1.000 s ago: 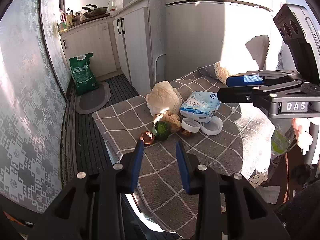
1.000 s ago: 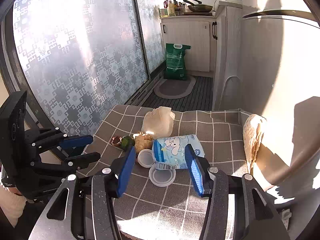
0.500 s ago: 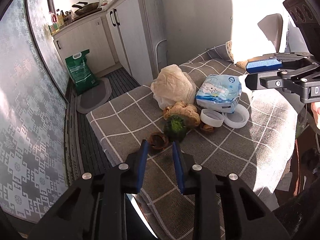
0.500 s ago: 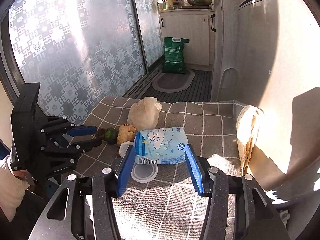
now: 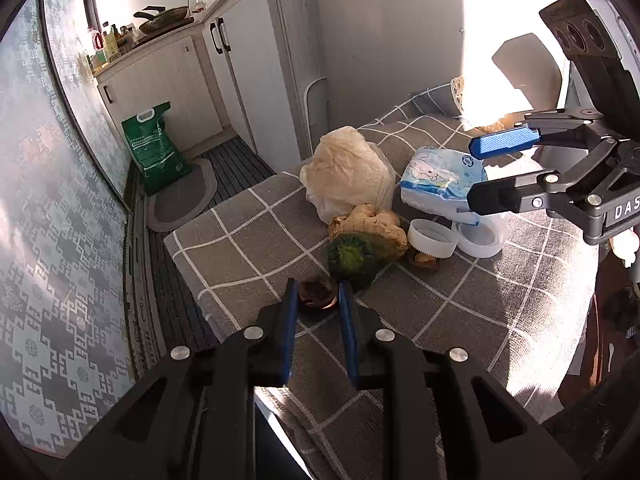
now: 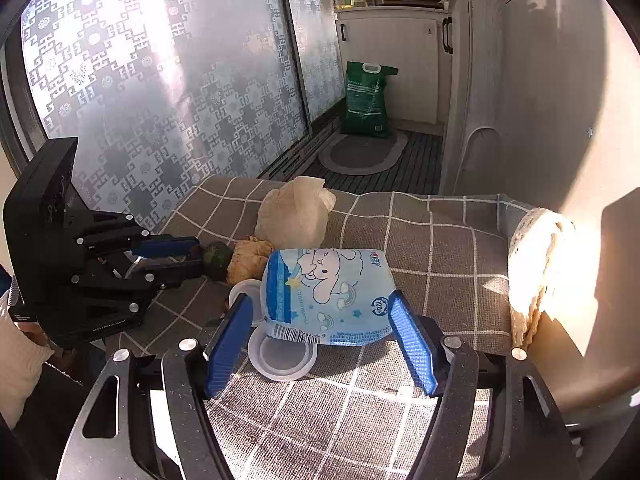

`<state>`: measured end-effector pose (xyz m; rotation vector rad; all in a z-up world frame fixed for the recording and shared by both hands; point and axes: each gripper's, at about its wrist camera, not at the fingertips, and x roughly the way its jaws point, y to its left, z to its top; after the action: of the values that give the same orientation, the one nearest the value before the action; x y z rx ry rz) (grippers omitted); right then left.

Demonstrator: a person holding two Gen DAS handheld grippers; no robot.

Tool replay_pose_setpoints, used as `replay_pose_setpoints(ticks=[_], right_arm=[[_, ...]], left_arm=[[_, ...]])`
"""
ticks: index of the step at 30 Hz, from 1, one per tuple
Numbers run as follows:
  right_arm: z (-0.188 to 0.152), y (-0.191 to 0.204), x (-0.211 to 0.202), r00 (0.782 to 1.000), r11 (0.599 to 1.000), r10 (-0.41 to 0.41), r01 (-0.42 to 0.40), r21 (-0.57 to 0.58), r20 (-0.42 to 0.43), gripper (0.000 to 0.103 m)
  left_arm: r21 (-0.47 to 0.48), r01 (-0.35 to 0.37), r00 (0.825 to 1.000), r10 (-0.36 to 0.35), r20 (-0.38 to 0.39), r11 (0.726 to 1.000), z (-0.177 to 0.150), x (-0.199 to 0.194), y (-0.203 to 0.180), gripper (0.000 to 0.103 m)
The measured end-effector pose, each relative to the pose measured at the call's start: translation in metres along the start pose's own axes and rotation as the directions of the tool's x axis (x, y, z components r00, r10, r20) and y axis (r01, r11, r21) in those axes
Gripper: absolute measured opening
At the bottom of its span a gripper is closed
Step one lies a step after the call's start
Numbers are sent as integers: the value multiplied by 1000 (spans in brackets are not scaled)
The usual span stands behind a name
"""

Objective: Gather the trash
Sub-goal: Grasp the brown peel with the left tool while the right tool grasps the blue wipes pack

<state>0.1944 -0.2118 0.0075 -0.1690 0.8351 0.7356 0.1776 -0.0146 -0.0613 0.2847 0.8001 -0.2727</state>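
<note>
Left tool (image 5: 318, 294) narrowly open, fingers flanking brown shell (image 5: 316, 294) (contact unclear). Right tool (image 6: 320, 332) wide open around blue pack (image 6: 326, 296), holding nothing, on checked desk (image 6: 440, 248).

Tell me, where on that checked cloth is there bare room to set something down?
Bare grey checked tablecloth lies between the blue cartoon tissue pack and the sunlit cream lace cushion, and along the near edge. The middle is crowded: crumpled cream plastic bag, ginger root, white plastic lids.
</note>
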Motion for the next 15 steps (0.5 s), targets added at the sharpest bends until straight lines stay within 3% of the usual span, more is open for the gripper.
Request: replay_pose_setpoints(ticks=[4,15], right_arm=[[1,2,1,1000,1000,-13,13,-10,8,86],[1,1,20,998,998,-68,67,-20,-15,86]], left_arm=[[-8,7,1000,-7,7,1000,-1,-1,1,22],[-45,44,999,-42,33,998,-3,-13,5,22]])
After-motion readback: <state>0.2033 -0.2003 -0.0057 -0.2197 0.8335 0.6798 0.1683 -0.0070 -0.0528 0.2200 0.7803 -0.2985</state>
